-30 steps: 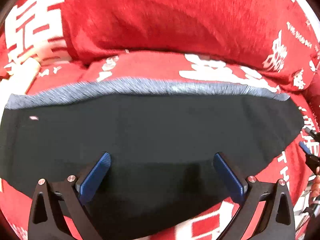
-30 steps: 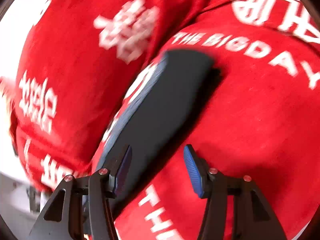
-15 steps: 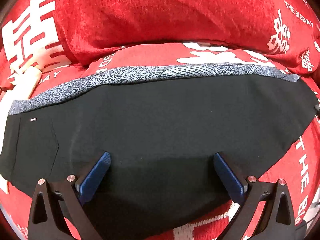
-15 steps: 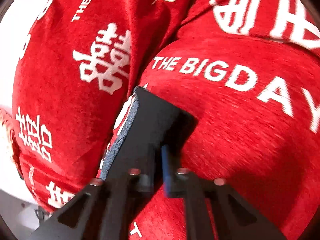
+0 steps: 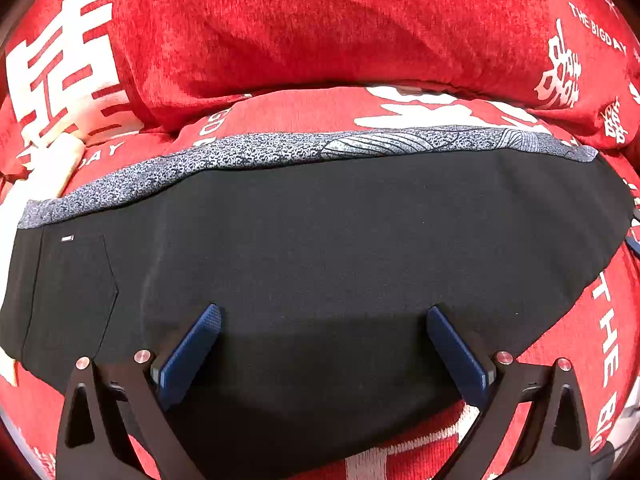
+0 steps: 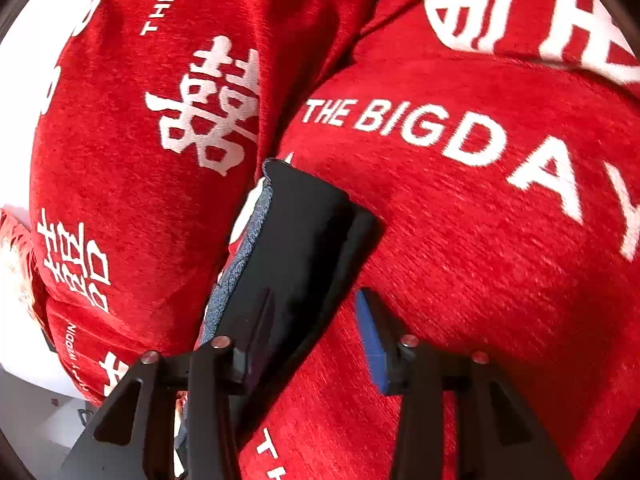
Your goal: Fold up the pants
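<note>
The black pants [image 5: 320,248] lie flat, long axis running left to right across the red sofa cushion [image 5: 304,108]. The left tool [image 5: 322,320] hovers above them spread wide. The right tool [image 6: 316,312] stands parted at the pants' end.

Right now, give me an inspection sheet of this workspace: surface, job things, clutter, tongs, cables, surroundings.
Surface: red cover with white lettering, over soft cushions.
Job's things: black pants lying flat, grey patterned band along the far edge, pocket at the left end.
Clutter: nothing seen.
Tongs: left tongs open wide over the pants, holding nothing; right tongs open at the pants' end, one finger over the fabric, the other over the cover.
Cables: nothing seen.
Surroundings: red back cushion behind; pale floor or wall at the left edge of the right wrist view.
</note>
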